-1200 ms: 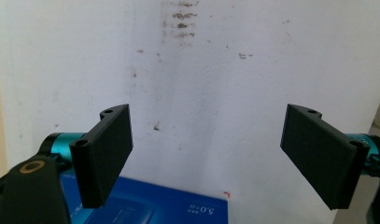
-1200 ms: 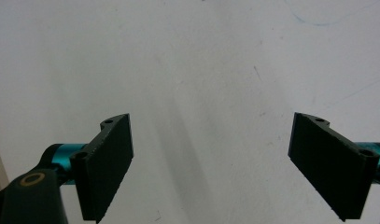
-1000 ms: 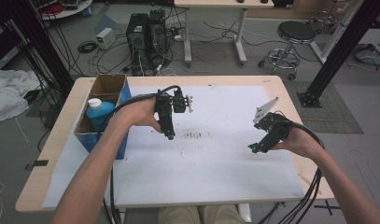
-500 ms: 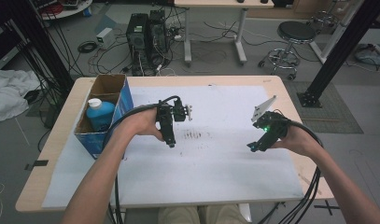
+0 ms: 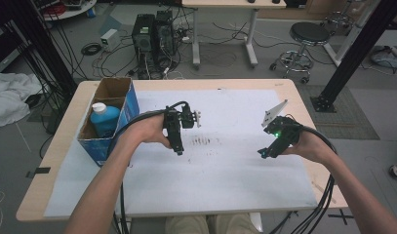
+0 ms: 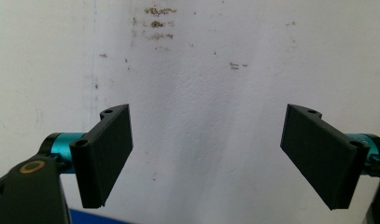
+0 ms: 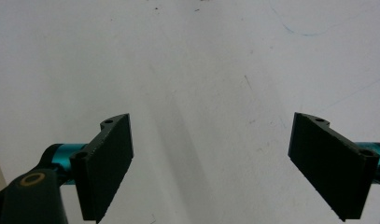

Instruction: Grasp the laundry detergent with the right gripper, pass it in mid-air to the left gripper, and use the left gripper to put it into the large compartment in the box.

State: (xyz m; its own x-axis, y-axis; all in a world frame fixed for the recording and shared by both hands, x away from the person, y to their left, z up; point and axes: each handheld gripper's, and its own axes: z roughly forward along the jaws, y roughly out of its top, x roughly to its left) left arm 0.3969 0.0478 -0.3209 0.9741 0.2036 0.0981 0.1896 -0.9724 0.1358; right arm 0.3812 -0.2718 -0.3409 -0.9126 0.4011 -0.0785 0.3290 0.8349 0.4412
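My left gripper [image 5: 178,149] hangs over the white sheet [image 5: 235,175] near the table's middle, pointing down, just left of a patch of dark smudges [image 5: 206,142]. In the left gripper view its jaws [image 6: 208,135] stand wide open with only the marked sheet between them. My right gripper [image 5: 264,153] is held over the right part of the sheet, a green light glowing on its body. In the right gripper view the jaws [image 7: 211,140] are open over bare white paper, holding nothing.
An open blue cardboard box [image 5: 130,105] stands at the table's left, with a blue bottle with a white cap [image 5: 104,118] inside. Cables trail from both grippers past the near edge. The wooden table rim [image 5: 303,105] borders the sheet.
My left gripper has drifted a little toward the near edge of the table. The right gripper has stayed where it was.
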